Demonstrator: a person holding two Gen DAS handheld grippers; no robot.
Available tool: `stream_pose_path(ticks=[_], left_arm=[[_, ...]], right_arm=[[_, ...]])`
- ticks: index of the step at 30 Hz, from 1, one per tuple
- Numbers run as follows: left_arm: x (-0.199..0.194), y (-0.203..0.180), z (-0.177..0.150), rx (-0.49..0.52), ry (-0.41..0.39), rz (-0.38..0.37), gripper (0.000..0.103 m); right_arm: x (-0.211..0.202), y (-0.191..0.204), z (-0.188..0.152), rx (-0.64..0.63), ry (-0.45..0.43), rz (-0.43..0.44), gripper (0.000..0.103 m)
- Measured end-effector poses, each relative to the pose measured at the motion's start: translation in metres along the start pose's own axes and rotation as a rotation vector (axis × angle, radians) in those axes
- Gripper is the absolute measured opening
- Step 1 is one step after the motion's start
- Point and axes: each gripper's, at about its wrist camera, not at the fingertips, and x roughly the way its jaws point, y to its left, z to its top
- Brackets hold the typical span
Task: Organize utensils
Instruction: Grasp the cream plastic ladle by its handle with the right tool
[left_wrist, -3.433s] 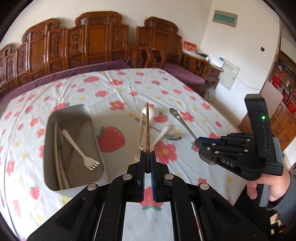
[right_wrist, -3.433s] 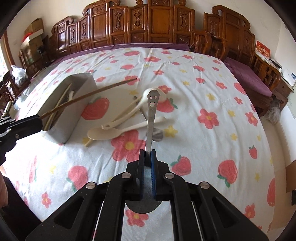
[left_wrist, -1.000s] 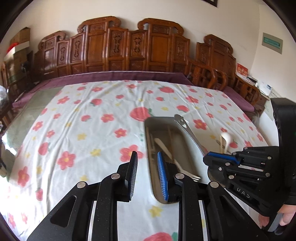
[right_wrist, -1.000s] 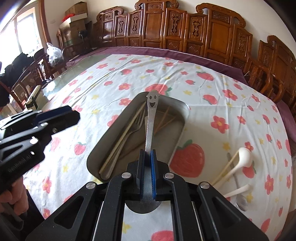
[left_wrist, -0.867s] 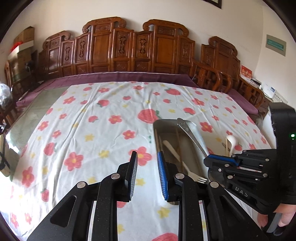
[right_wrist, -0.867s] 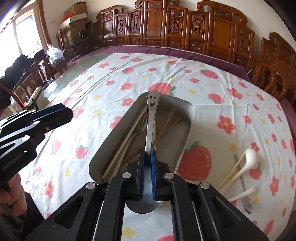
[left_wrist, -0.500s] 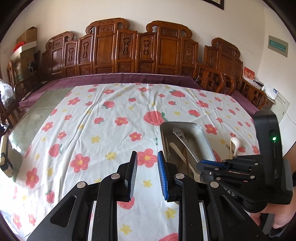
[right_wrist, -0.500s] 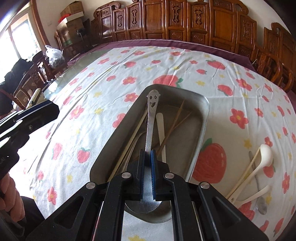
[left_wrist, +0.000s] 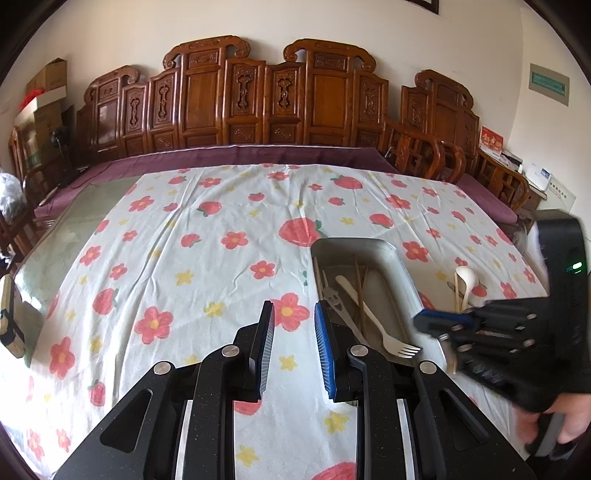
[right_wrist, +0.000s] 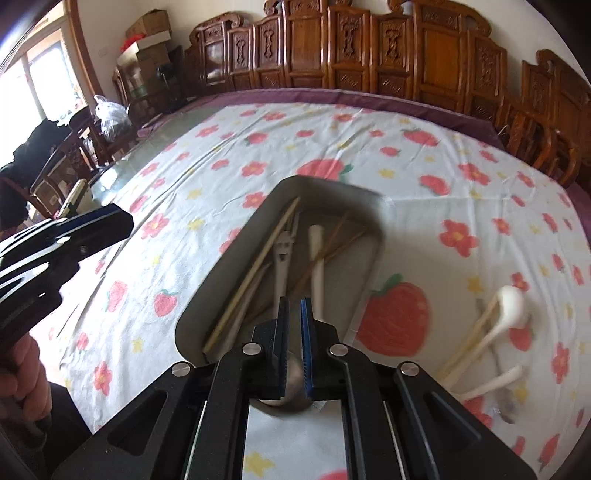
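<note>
Metal spoon with a smiling face cut into its handle end, lowered into a steel tray on a flowered tablecloth. The right gripper points steeply down over the tray's near end. Its jaws stand narrow, pinching the spoon at the neck, though the view is blurred. The spoon's bowl shows just under the pads, at the near rim. The handle runs straight away from the gripper along the tray's length, its face end low among chopsticks and a pale fork lying inside.

The spoon's long axis lines up with the tray's, so it would likely drop lengthwise inside when the jaws part; only the bowl end sits close to the rim.

The left gripper hangs over bare cloth just left of the tray, jaws partly apart and empty. The right hand is the one at the spoon. White spoons lie on the cloth to the tray's right, well apart from it.
</note>
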Motion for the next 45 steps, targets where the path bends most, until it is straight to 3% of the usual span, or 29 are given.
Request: stream_pose_path(ticks=[4, 6, 10, 15, 20, 22, 32, 37, 45], left_arm=[[0.000, -0.010, -0.002, 0.022, 0.000, -0.020, 0.022], [0.000, -0.018, -0.004, 0.040, -0.003, -0.028, 0.030], [0.002, -0.034, -0.007, 0.069, 0.006, -0.059, 0.033], [0.003, -0.057, -0.013, 0.103, 0.009, -0.102, 0.050], [0.004, -0.082, -0.021, 0.129, 0.009, -0.144, 0.069], [0.006, -0.091, -0.025, 0.137, 0.014, -0.168, 0.070], [0.014, -0.110, -0.036, 0.163, 0.040, -0.191, 0.072], [0.011, -0.108, -0.033, 0.165, 0.028, -0.183, 0.072], [0.009, -0.113, -0.034, 0.181, 0.028, -0.184, 0.072]], right_arm=[[-0.027, -0.032, -0.013, 0.026, -0.026, -0.050, 0.008], [-0.037, -0.049, -0.021, 0.044, -0.029, -0.079, 0.008], [-0.052, -0.091, -0.043, 0.096, -0.017, -0.153, 0.008], [-0.054, -0.127, -0.066, 0.155, 0.010, -0.188, 0.008], [-0.041, -0.134, -0.073, 0.165, 0.032, -0.180, 0.009], [-0.034, -0.132, -0.072, 0.159, 0.037, -0.181, 0.018], [0.008, -0.151, -0.050, 0.154, 0.065, -0.221, 0.022], [0.021, -0.165, -0.041, 0.206, 0.059, -0.218, 0.037], [0.041, -0.185, -0.038, 0.290, 0.067, -0.229, 0.037]])
